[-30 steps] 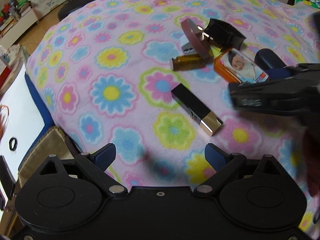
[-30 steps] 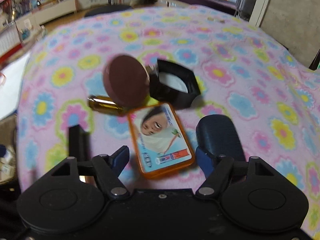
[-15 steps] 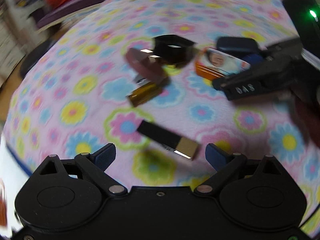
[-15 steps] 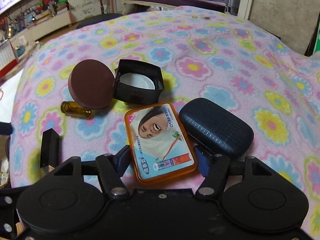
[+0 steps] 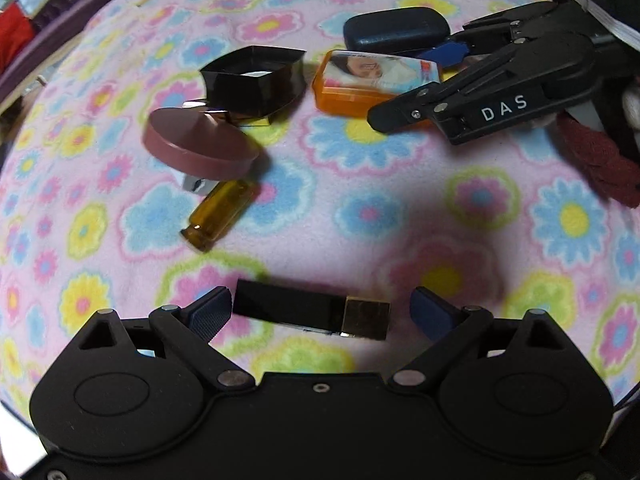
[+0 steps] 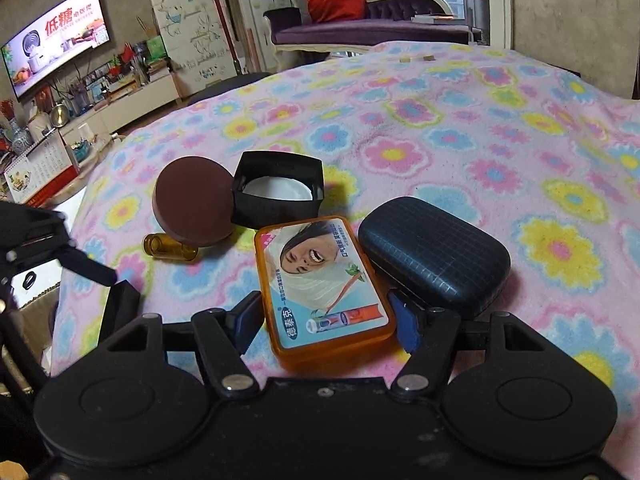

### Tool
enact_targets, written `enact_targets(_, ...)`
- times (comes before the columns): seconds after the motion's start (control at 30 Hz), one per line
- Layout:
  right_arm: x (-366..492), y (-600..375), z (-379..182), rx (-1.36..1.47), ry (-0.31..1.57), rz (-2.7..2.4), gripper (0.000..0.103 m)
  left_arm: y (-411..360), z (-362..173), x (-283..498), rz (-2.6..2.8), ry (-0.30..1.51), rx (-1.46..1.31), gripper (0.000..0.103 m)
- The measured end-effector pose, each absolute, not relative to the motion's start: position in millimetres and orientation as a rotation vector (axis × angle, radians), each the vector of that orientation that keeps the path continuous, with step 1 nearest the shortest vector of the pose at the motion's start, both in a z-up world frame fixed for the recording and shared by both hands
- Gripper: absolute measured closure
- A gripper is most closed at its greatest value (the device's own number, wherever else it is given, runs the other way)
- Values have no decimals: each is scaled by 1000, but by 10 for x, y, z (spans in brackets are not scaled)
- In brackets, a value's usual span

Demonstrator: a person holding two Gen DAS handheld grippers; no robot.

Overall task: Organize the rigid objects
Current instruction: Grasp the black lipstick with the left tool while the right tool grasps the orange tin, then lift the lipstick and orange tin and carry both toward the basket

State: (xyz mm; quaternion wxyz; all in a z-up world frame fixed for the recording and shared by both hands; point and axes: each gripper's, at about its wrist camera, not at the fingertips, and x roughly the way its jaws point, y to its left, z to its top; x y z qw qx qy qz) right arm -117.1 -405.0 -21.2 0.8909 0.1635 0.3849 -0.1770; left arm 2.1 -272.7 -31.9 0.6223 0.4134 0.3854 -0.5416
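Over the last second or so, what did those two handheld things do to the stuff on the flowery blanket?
The left tool came down over the black and gold lipstick, which now lies between its open jaws, ungripped. The right tool slid forward around the orange tin, pads beside its sides. The brown lid, amber vial, black box and dark blue case stayed put.

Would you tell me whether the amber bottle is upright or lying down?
Lying down: the amber bottle rests on its side on the blanket.
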Motion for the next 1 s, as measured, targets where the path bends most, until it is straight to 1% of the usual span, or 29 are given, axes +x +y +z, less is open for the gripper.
enact_targets(0.1, -1192, -4032, -211, 340, 789, -368, 37, -2742, -371, 32, -1278, 905, 946, 13)
enact_targets(0.2, -1177, -3986, -222, 307, 788, -377, 37, -2730, -379, 97, -1299, 962, 844, 20)
enact_targets(0.3, -1134, -3888, -233, 240, 800, -390, 35, -2695, -374, 108, -1244, 984, 742, 23)
enact_targets(0.37, -1109, -3821, -245, 205, 807, -395, 28, -2682, -357, 112, -1148, 1022, 653, 27)
enact_targets(0.43, -1086, -3777, -259, 181, 811, -402, 25, -2665, -324, 127, -1035, 1076, 568, 37)
enact_targets(0.5, -1077, -3784, -282, 197, 803, -373, 9, -2618, -281, 127, -939, 1116, 497, 47)
enact_targets(0.53, -1072, -3790, -293, 203, 797, -365, 0, -2599, -272, 136, -899, 1142, 471, 47)
enact_targets(0.6, -1058, -3796, -295, 193, 789, -389, 1, -2558, -269, 173, -838, 1192, 413, 47)
enact_targets(0.7, -1025, -3819, -302, 202, 788, -396, 1, -2549, -265, 194, -804, 1191, 410, 45)
enact_targets(0.77, -1023, -3831, -305, 209, 785, -396, 1, -2574, -250, 133, -835, 1140, 480, 34)
enact_targets(0.8, -1024, -3836, -304, 211, 784, -395, 1, -2593, -247, 80, -852, 1095, 548, 25)
enact_targets(0.83, -1024, -3841, -302, 214, 784, -393, 1, -2600, -242, 20, -874, 1048, 615, 21)
enact_targets(0.9, -1024, -3840, -305, 214, 786, -391, 0, -2563, -228, -50, -968, 972, 729, 21)
enact_targets(1.0, -1010, -3817, -320, 198, 796, -394, 0, -2528, -176, -201, -1076, 909, 824, 17)
